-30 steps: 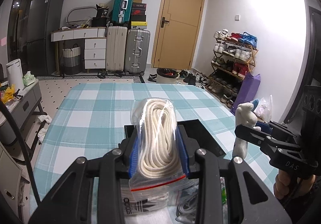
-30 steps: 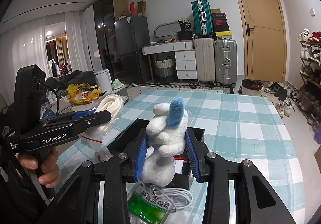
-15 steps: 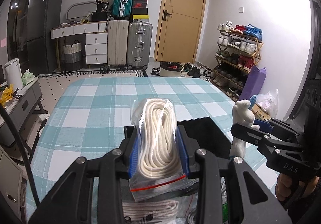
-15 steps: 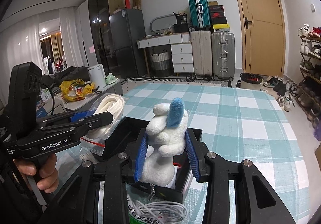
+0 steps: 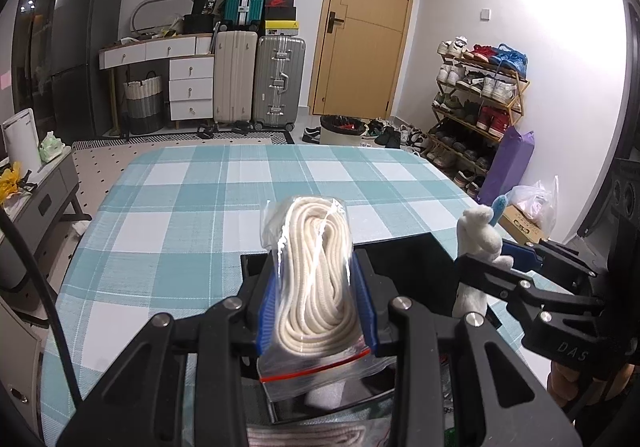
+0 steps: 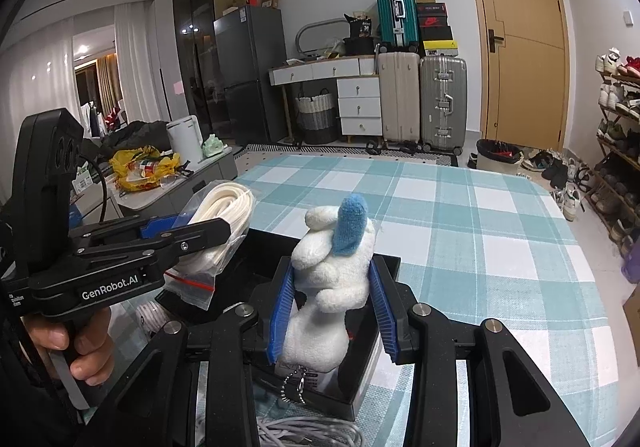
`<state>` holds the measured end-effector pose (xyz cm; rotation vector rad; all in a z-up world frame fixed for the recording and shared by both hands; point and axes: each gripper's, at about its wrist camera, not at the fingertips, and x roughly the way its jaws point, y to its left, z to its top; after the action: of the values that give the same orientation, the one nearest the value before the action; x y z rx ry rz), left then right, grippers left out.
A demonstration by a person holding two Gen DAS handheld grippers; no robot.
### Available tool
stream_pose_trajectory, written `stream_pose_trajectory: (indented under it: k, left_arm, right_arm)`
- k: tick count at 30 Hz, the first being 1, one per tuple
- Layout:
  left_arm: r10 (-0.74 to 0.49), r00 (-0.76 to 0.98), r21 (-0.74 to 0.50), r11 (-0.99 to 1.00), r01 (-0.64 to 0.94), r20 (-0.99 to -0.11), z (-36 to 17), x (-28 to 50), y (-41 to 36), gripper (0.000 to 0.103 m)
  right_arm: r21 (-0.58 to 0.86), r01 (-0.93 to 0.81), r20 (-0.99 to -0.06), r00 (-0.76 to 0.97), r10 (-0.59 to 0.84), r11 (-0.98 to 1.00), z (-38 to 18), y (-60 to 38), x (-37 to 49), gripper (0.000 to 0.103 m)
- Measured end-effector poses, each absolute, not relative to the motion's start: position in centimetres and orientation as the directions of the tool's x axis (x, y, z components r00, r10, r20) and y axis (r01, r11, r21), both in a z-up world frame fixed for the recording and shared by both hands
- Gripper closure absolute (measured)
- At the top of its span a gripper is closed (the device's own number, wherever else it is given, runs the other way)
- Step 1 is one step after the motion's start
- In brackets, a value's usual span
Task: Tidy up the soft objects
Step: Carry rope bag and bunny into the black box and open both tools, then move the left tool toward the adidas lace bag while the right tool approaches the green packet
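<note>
Got both hands full over the black box point(image 5: 404, 247) right now. My left gripper point(image 5: 316, 311) is clamped on a zip bag of cotton rope point(image 5: 310, 267), the right gripper point(image 6: 330, 307) is squeezing a white plush toy point(image 6: 332, 279). Both look light and squishy. The bag's plastic seems slippery, so I'd grip mid-coil; the plush by its body.

table with a teal-and-white checked cloth point(image 5: 208, 215), black open box point(image 5: 404, 251) sitting on it at 6 o'clock, near edge.
</note>
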<state>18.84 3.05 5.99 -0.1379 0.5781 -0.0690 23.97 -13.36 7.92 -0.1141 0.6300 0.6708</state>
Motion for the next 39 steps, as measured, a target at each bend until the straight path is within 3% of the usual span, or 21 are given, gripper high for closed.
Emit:
stream_pose_trajectory:
  k: [22, 23, 25, 27, 29, 32, 33, 36, 39]
  left_arm:
    - [-0.131, 0.771, -0.095, 0.991, 0.092, -0.623, 3.2, 20.4, 0.9, 0.068]
    - [-0.147, 0.759, -0.112, 0.989, 0.098, -0.635, 3.0, 20.5, 1.0, 0.067]
    - [-0.177, 0.741, -0.158, 0.983, 0.097, -0.648, 3.0, 20.6, 1.5, 0.065]
    - [-0.172, 0.749, -0.167, 0.982, 0.084, -0.640, 3.2, 20.3, 1.8, 0.051]
    - [-0.161, 0.764, -0.163, 0.984, 0.074, -0.624, 3.6, 19.6, 2.0, 0.043]
    - [-0.166, 0.774, -0.178, 0.982, 0.070, -0.611, 4.2, 18.5, 2.6, 0.037]
    - [-0.155, 0.782, -0.175, 0.983, 0.060, -0.603, 4.5, 17.9, 2.7, 0.024]
    - [-0.109, 0.815, -0.163, 0.986, 0.018, -0.569, 5.3, 16.1, 3.1, 0.006]
    - [-0.110, 0.819, -0.161, 0.987, 0.022, -0.564, 5.6, 14.7, 3.3, 0.000]
  right_arm:
    - [0.078, -0.638, -0.655, 0.546, 0.521, 0.766, 4.9, -11.6, 25.2, 0.065]
    - [0.076, -0.637, -0.660, 0.545, 0.518, 0.767, 4.9, -11.6, 25.2, 0.065]
    - [0.065, -0.631, -0.653, 0.559, 0.511, 0.773, 5.0, -11.6, 25.2, 0.053]
    - [0.082, -0.628, -0.632, 0.567, 0.528, 0.774, 5.5, -12.3, 24.9, 0.032]
    - [0.075, -0.608, -0.610, 0.599, 0.519, 0.790, 6.1, -13.1, 24.3, 0.014]
    - [0.096, -0.594, -0.589, 0.613, 0.527, 0.799, 6.9, -14.4, 23.4, 0.005]
    - [0.110, -0.588, -0.586, 0.613, 0.530, 0.801, 7.1, -15.0, 23.1, 0.003]
    - [0.114, -0.567, -0.582, 0.627, 0.517, 0.816, 7.4, -16.1, 22.1, 0.001]
    - [0.125, -0.553, -0.590, 0.626, 0.510, 0.824, 7.4, -16.8, 21.2, 0.001]
